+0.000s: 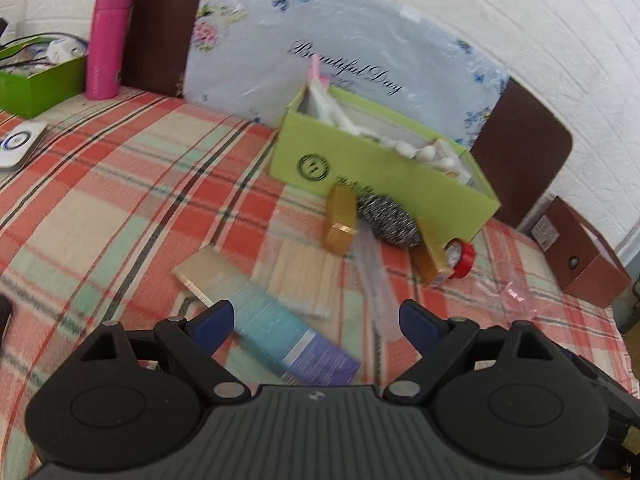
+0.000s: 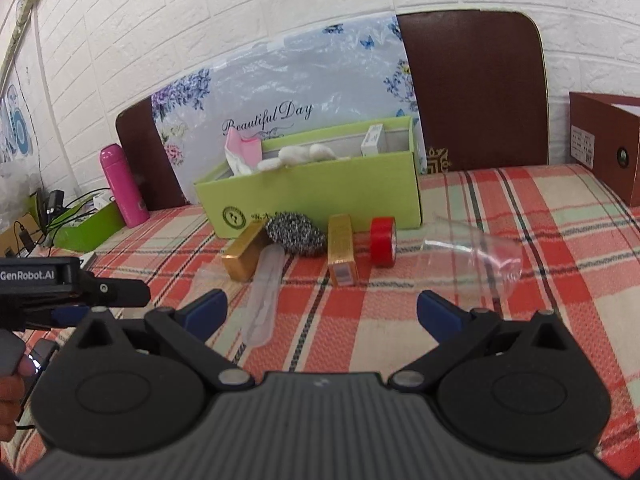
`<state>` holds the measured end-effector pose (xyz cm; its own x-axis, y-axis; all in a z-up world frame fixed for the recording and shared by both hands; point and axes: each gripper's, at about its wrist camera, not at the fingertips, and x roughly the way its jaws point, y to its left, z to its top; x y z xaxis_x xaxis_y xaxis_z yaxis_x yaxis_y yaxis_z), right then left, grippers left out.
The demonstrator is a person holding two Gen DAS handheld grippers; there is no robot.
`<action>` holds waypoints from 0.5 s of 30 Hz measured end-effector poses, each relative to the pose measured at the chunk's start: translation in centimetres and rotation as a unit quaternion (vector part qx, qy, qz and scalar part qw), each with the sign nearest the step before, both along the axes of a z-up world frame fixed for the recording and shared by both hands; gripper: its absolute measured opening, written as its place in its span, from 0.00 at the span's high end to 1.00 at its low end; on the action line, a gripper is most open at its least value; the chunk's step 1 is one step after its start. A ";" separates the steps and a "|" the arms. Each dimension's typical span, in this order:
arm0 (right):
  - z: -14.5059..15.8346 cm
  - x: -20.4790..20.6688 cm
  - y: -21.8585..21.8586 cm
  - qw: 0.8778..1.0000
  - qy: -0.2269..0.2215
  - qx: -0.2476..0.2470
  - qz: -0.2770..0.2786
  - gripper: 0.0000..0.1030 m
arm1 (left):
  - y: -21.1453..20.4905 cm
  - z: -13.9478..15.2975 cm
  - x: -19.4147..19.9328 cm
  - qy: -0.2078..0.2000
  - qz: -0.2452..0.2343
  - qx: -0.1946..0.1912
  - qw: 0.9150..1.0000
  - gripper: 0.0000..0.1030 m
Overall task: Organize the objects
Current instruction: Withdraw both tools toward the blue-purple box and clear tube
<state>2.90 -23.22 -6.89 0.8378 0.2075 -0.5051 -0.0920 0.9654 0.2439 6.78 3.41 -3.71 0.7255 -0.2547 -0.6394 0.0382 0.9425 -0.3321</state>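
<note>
1. I see my left tool (image 1: 316,322) with its blue-tipped jaws spread wide and nothing gripped; it hovers over a long blue and purple box (image 1: 288,344) lying on the counter (image 1: 100,208), which is covered in a red, green and cream plaid cloth.
2. My right tool (image 2: 322,314) is also spread wide and empty, above bare cloth.
3. The things to sort lie loose in front of a lime green box (image 2: 320,196), which is open on top and holds cotton balls (image 2: 304,156), a small white carton and pink-and-white wrapping.
4. Against the green box sits a steel scourer (image 2: 296,234), with a gold box (image 2: 244,258) on its left side and a second gold box (image 2: 342,256) on its right.
5. A red tape roll (image 2: 383,242) stands on edge just beside the second gold box.
6. A clear packet (image 2: 266,300) lies lengthwise near the first gold box, and crumpled clear plastic (image 2: 480,256) lies farther right.
7. In the left view, a bundle of pale sticks (image 1: 308,276) lies beside the blue box, partly blurred.
8. A pink flask (image 2: 122,186) stands far left, beside another green box (image 1: 36,84) holding cables.
9. A floral board reading "Beautiful Day" (image 2: 280,92) leans on the white brick wall behind.
</note>
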 end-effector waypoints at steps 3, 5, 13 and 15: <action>-1.2 -0.4 0.4 1.000 0.019 0.002 0.005 0.00 | 0.4 -0.9 -0.3 0.020 0.009 0.002 1.000 0.10; -1.5 -0.5 0.6 1.000 0.026 0.003 0.009 0.00 | 0.5 -1.4 -0.4 0.029 0.013 0.002 0.999 0.10; -1.6 -0.4 0.3 1.000 0.028 0.006 0.008 0.00 | -0.5 -2.8 1.4 0.050 0.035 0.008 0.998 0.10; -1.7 -0.5 0.2 1.000 0.030 0.006 0.006 0.00 | -0.7 -3.2 2.0 0.054 0.026 0.003 0.998 0.10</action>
